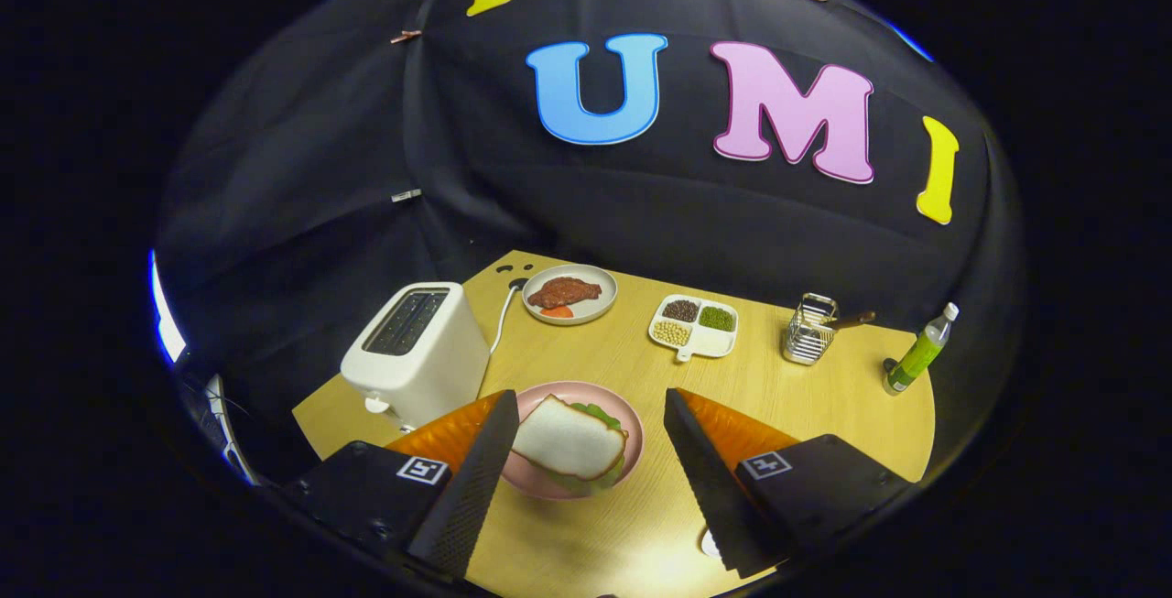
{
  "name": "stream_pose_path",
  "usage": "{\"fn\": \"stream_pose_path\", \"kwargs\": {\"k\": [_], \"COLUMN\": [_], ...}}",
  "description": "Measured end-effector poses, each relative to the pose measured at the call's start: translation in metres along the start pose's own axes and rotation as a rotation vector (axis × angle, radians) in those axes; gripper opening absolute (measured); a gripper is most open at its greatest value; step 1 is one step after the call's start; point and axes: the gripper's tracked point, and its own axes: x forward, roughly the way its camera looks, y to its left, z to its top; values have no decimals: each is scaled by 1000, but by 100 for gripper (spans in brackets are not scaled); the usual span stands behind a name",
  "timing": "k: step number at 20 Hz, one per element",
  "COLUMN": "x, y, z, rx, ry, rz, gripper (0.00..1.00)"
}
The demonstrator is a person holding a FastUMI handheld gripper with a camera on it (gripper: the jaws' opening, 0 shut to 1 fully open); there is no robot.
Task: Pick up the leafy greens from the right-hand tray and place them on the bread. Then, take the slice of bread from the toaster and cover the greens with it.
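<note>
The tool (586, 451) hangs with fingers spread wide and empty over the pink plate (632, 438), where a bread slice (568, 440) covers the greens (600, 413).

The one camera rides on the hand-held gripper (586, 479) and looks forward along its two black ribbed fingers (476, 479), which stand spread wide apart at the near edge of the view, closed on nothing; it sits above the pale wooden tabletop (806, 415) and tilts down across it toward the black cloth wall behind; the round pink plate (632, 438) lies closest, between the fingers; the white two-slot toaster (417, 351) sits just beyond the left finger; the far table edge lies well beyond; the fisheye lens bends the table's outline.
</note>
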Motion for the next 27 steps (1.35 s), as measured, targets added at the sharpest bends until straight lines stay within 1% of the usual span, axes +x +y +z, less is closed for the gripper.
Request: {"fn": "stream_pose_path", "kwargs": {"k": [6,10,14,17,27], "x": [-41,-57,-62,-66,-69], "y": [-11,-28,-42,-45,-55], "z": [21,19,6,8,10], "rx": [19,7,7,38,75], "ry": [-67,-95,-83,-102,-108], "rz": [54,34,6,13,8], "gripper": [99,99,99,99,99]}}
